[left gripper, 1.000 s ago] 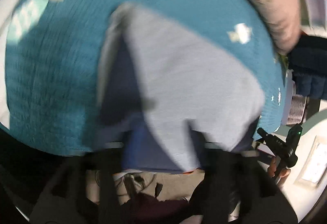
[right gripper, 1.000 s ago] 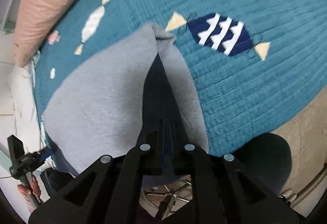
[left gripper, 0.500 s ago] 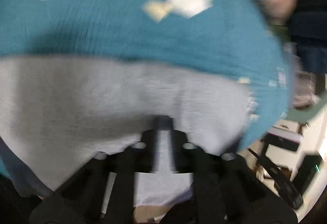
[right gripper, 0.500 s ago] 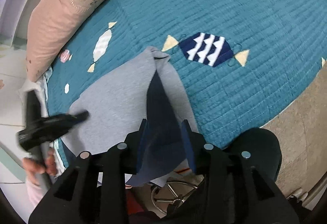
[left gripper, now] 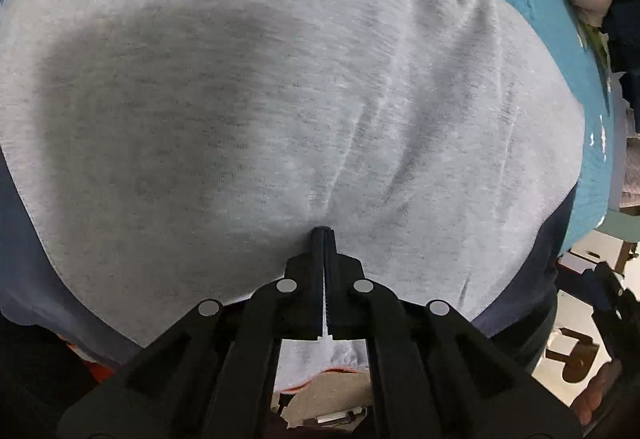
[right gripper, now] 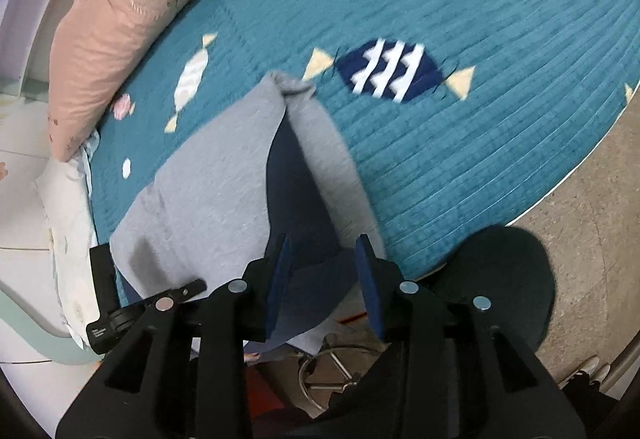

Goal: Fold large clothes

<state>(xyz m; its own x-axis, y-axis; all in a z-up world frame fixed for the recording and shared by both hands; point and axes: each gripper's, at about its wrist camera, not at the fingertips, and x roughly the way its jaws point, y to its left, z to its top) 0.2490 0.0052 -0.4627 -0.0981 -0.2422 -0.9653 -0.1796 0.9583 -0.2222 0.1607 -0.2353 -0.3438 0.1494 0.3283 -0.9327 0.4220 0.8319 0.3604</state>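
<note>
- A large grey knit garment with navy-blue panels (left gripper: 280, 99) is seen spread on a teal quilted bedspread with candy-shaped appliqués (right gripper: 480, 159), near the bed's front edge.
- In the left wrist view, the grey fabric fills most of the frame; a dark shadow is cast across its left half, and soft creases run up from the fingertips.
- The left hand-held gripper (left gripper: 324, 235) is clenched; a pinch of the grey fabric is caught between its fingers, with a thin strip of cloth visible in the slit between them.
- Navy panels are seen at the garment's left and lower right edges in that view.
- In the right wrist view, the garment is folded into a tapering shape, with a navy strip exposed between two grey flaps.
- The right hand-held gripper (right gripper: 322, 251) is released; its blue-padded fingers (right gripper: 278, 279) stand apart above the navy part, and no pressing on the cloth is seen.
- A long pink pillow (right gripper: 132, 19) is laid along the bedspread's far left edge.
- A navy candy appliqué with white zigzags (right gripper: 390, 71) lies just beyond the garment's tip.
- A dark round stool seat (right gripper: 504, 279) is seen beside the bed on the speckled floor (right gripper: 592, 239).
</note>
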